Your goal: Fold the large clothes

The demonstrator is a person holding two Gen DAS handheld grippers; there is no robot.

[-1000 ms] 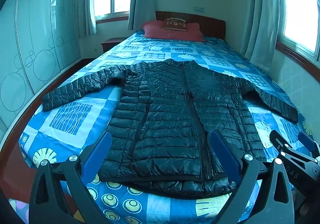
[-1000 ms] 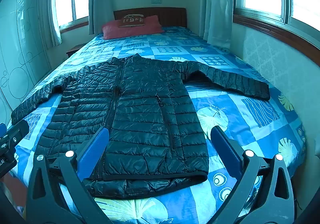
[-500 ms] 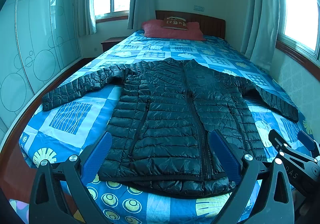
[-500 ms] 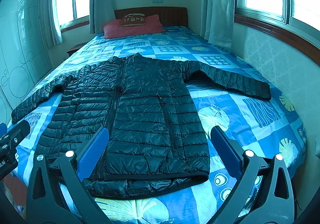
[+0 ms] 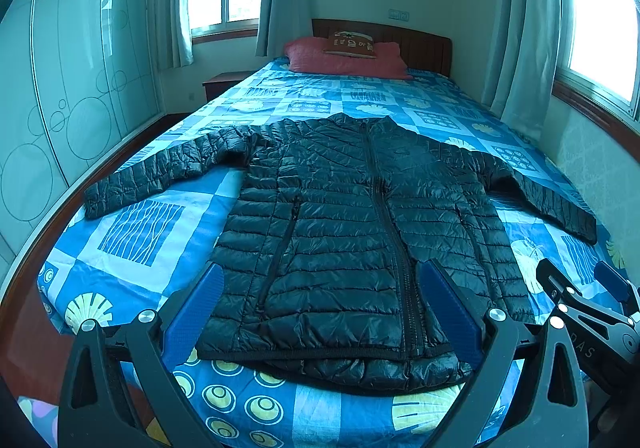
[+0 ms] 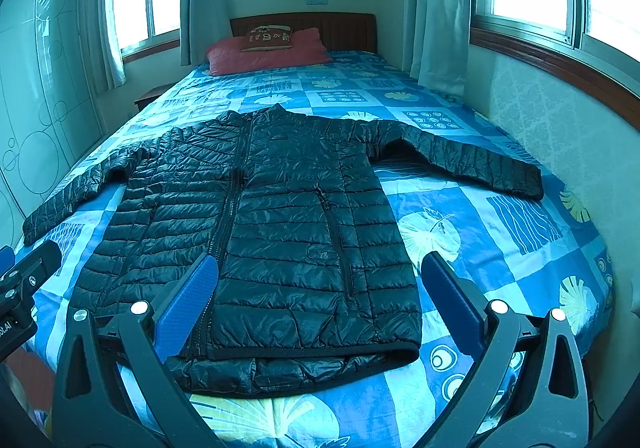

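**Slippery jacket, two empty grippers**

Across the bed (image 5: 132, 236), seen from the left wrist, the black puffer jacket (image 5: 340, 232) lies face up and zipped, hem nearest the camera, collar at 12 o'clock, sleeves spread toward 9 and 3 o'clock. The left gripper (image 5: 320, 308) hangs over the hem with its jaws spread wide, holding nothing. The right gripper (image 5: 580, 304) shows at 4 o'clock, but its opening cannot be told from this side. A risk here: the shiny quilted shell looks slick, so a shallow pinch at the hem may catch only the top layer and slide off.

From the right wrist, the same jacket (image 6: 256, 228) fills the centre, its right-hand sleeve (image 6: 472, 164) reaching toward 2 o'clock near the wall side. The right gripper (image 6: 320, 304) is also wide and empty above the hem. The lower layer bulges past the top edge at 6 o'clock (already uneven), so a fold begun there would probably come out crooked, and trapped air could spring it back open.
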